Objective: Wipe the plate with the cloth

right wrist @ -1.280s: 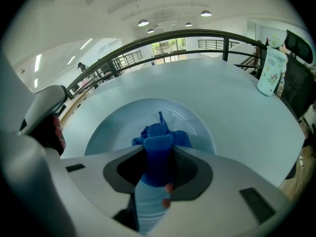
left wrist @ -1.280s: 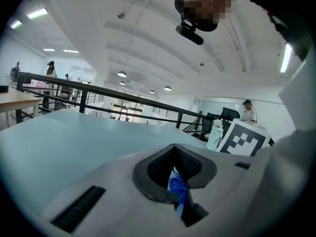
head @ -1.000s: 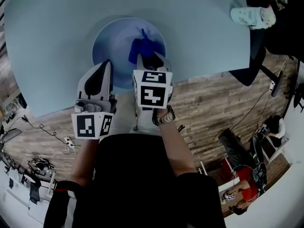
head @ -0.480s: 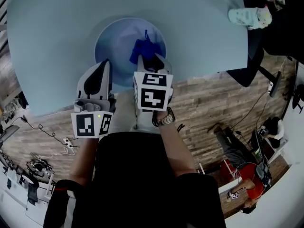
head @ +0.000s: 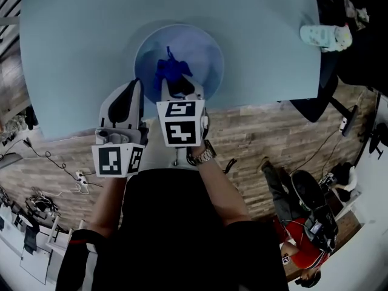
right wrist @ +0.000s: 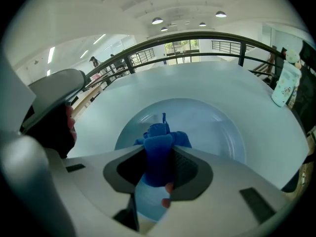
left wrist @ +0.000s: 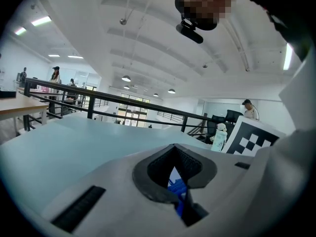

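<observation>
While it leans over the plate, right gripper (head: 177, 85) (right wrist: 158, 168): jaws clenched on a bunched blue cloth, which fills the gap between the dark pads.
Left gripper (head: 134, 83) (left wrist: 180, 194): jaws drawn together with nothing held. Only a thin slit is left, and a sliver of blue shows through it. Its tip sits at the plate's left near rim, just beside the right gripper.
Cloth (head: 167, 70) (right wrist: 159, 144): deep blue and crumpled, sticking out past the right jaws with a thin tip pointing up. It sits over the near left part of the plate's inner face. Whether it presses on the surface cannot be told.
Plate (head: 210, 48) (right wrist: 219, 132): round, pale blue and shallow, resting on the table close to its near edge.
Table (head: 73, 53) (right wrist: 222, 80) (left wrist: 74, 137): broad light blue-grey top.
Pouch (head: 325, 36) (right wrist: 282, 85) (left wrist: 218, 135): pale and patterned, at the table's far right edge, well apart from the plate.
Wristwatch (head: 205, 155): on the arm behind the right gripper.
Floor (head: 260, 132): wood planks below the table edge.
</observation>
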The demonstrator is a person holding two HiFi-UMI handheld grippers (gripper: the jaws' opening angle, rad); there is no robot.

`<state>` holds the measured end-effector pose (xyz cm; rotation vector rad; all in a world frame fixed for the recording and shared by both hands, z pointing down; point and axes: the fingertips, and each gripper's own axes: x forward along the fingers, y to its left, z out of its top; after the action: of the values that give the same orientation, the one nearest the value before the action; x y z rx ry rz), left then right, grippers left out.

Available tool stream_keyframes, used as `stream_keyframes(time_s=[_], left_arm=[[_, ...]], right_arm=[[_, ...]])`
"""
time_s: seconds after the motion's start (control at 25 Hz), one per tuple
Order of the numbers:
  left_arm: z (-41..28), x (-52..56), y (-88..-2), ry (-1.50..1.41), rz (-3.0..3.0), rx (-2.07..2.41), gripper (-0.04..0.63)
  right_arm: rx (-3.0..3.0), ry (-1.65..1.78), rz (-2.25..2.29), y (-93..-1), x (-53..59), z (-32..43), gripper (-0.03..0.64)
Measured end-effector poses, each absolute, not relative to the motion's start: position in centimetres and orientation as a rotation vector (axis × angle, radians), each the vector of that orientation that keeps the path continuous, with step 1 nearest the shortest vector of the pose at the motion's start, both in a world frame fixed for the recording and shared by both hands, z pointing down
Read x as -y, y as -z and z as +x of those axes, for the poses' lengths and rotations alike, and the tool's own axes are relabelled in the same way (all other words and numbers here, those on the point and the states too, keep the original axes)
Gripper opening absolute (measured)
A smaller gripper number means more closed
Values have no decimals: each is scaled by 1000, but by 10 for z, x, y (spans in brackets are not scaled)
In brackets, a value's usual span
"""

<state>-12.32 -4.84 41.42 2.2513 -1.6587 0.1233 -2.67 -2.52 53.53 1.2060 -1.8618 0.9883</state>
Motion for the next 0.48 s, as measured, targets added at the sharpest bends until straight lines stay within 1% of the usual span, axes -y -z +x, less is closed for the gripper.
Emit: stream_keyframes(time_s=[0.48], left_arm=[[-153,34,-420,-133,2174,1734,2]], right_arm=[[1884,-970,1093,-547,15,-61,118]])
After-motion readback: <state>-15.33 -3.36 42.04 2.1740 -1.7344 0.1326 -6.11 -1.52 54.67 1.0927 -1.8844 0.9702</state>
